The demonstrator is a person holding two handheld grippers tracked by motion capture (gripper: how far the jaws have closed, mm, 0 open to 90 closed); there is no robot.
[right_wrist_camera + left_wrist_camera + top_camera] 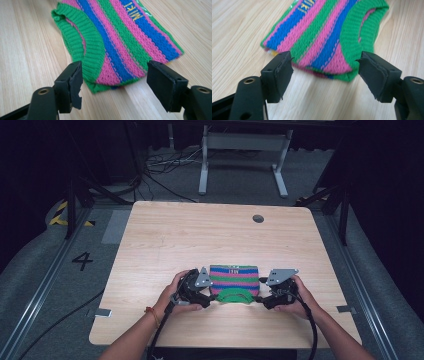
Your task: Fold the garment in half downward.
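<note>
A small knitted garment (233, 279) with pink, blue and green stripes and a green ribbed collar lies flat near the front of the wooden table (200, 235). My left gripper (210, 296) sits at its left front corner, held by a hand. In the left gripper view the garment (324, 37) lies just beyond the left gripper (325, 72), whose jaws stand wide apart with nothing between them. My right gripper (260, 298) sits at the right front corner. In the right gripper view the garment (120, 42) reaches to the open right gripper (113, 83), its corner just ahead of the jaws.
A round cable hole (258, 218) sits near the table's far edge. Beyond the table stands a white metal frame (245, 155) with cables (165, 165) on the grey floor. A floor marking "4" (82, 260) lies left of the table.
</note>
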